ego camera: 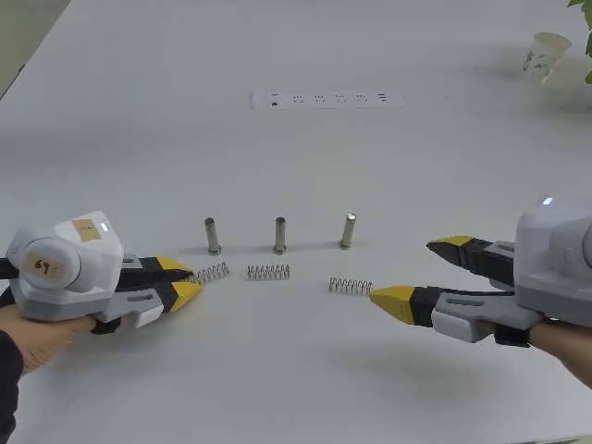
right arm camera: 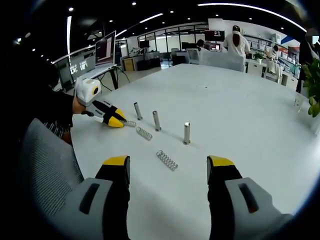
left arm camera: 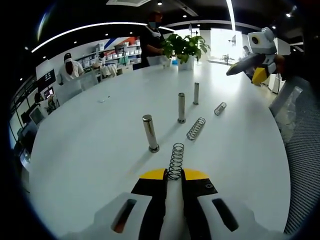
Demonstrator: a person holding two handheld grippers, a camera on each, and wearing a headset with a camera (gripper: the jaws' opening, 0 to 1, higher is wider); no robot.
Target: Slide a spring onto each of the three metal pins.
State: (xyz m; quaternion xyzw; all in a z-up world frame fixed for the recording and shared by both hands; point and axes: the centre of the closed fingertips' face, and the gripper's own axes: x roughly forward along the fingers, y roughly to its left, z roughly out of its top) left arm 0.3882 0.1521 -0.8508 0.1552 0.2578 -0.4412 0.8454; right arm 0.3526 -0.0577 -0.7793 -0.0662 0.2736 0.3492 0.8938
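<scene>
Three upright metal pins stand in a row on the white table: left pin (ego camera: 213, 236), middle pin (ego camera: 279, 235), right pin (ego camera: 348, 231). A spring lies on its side in front of each. My left gripper (ego camera: 188, 281) is shut on the near end of the left spring (ego camera: 211, 272); in the left gripper view that spring (left arm camera: 176, 159) sticks out from the yellow tips toward the nearest pin (left arm camera: 150, 132). The middle spring (ego camera: 268, 272) lies free. My right gripper (ego camera: 422, 271) is open, and the right spring (right arm camera: 166, 160) lies on the table just ahead of its jaws.
A white power strip (ego camera: 324, 98) lies further back on the table. A paper cup (ego camera: 546, 51) and plant leaves (ego camera: 585, 18) sit at the far right corner. In the gripper views, people and desks are beyond the table.
</scene>
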